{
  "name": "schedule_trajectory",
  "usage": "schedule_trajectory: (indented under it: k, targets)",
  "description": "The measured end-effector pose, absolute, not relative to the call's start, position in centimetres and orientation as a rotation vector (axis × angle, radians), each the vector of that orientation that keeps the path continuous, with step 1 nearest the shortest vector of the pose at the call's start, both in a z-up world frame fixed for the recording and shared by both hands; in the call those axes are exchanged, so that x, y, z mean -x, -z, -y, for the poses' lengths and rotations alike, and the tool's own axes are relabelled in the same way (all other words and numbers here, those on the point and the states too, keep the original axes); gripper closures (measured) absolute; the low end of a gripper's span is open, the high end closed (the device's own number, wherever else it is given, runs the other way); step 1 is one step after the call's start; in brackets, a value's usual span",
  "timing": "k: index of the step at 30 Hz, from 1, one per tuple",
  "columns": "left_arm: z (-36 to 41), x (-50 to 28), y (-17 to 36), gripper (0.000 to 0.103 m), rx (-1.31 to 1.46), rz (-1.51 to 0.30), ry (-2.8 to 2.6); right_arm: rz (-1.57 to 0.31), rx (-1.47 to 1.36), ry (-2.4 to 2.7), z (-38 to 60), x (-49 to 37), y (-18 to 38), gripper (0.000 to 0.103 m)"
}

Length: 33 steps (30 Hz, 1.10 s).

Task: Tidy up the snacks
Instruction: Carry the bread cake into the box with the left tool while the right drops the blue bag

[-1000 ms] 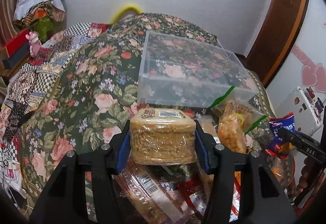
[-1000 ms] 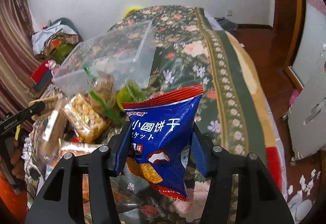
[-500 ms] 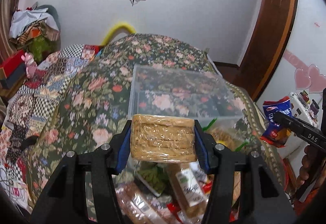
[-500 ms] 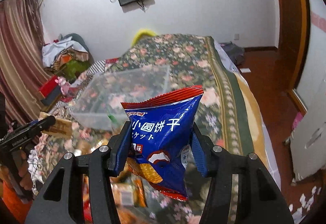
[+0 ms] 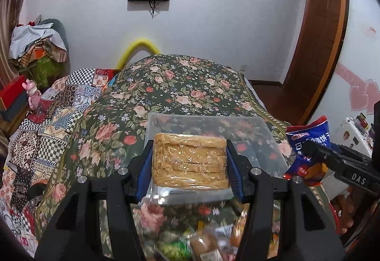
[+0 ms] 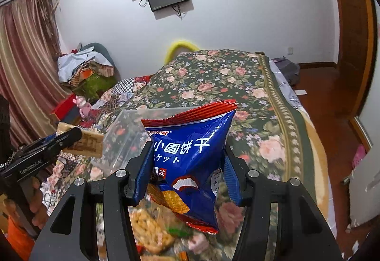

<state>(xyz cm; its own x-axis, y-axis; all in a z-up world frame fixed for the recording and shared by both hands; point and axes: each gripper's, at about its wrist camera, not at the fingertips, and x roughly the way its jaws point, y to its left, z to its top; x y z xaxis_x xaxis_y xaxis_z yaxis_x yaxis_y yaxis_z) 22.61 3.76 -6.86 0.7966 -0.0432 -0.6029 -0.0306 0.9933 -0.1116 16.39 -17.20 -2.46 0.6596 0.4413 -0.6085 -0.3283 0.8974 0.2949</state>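
My left gripper [image 5: 190, 163] is shut on a clear-wrapped stack of tan biscuits [image 5: 190, 161] and holds it up in front of a clear plastic box [image 5: 249, 128] on the floral bed. My right gripper [image 6: 187, 170] is shut on a blue and red cracker bag [image 6: 190, 154], raised above the bed. The box also shows in the right wrist view [image 6: 123, 132], behind the bag. The right gripper with its bag [image 5: 308, 142] shows at the left view's right edge. The left gripper with the biscuits [image 6: 83, 144] shows at the right view's left edge.
A heap of loose snack packets [image 5: 204, 244] lies on the floral bedspread [image 5: 166, 85] below the grippers; it also shows in the right wrist view [image 6: 152, 230]. A patchwork quilt [image 5: 47, 128] lies left. Wooden door frame [image 5: 318, 47] and floor are on the right.
Both grippers have risen and tilted up with their snacks held. The snack heap has dropped low in both views, and the clear box now lies behind and below the held snacks.
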Motion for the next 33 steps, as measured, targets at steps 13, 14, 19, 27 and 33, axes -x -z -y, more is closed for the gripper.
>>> schedule_trajectory:
  k: [13, 14, 19, 27, 33]
  targets:
    - [-3.3, -29.5, 10.9, 0.048, 0.102, -0.744, -0.017, -0.816, -0.124, -0.465, 13.9, -21.0, 4.7, 0.052]
    - [-3.3, -29.9, 11.4, 0.048, 0.103, -0.759, -0.018, -0.829, -0.124, -0.469, 13.6, -21.3, 5.1, 0.052]
    - [-3.1, -30.7, 13.7, 0.048, 0.117, -0.84, -0.007, -0.874, -0.113, -0.473, 12.5, -22.4, 6.6, 0.052]
    - [-3.1, -29.9, 13.8, 0.047, 0.105, -0.854, 0.0, -0.91, -0.103, -0.461, 12.8, -22.8, 7.4, 0.044]
    - [-2.5, -27.4, 11.2, 0.047, 0.058, -0.799, 0.005, -0.863, -0.096, -0.452, 13.9, -21.6, 5.4, 0.042]
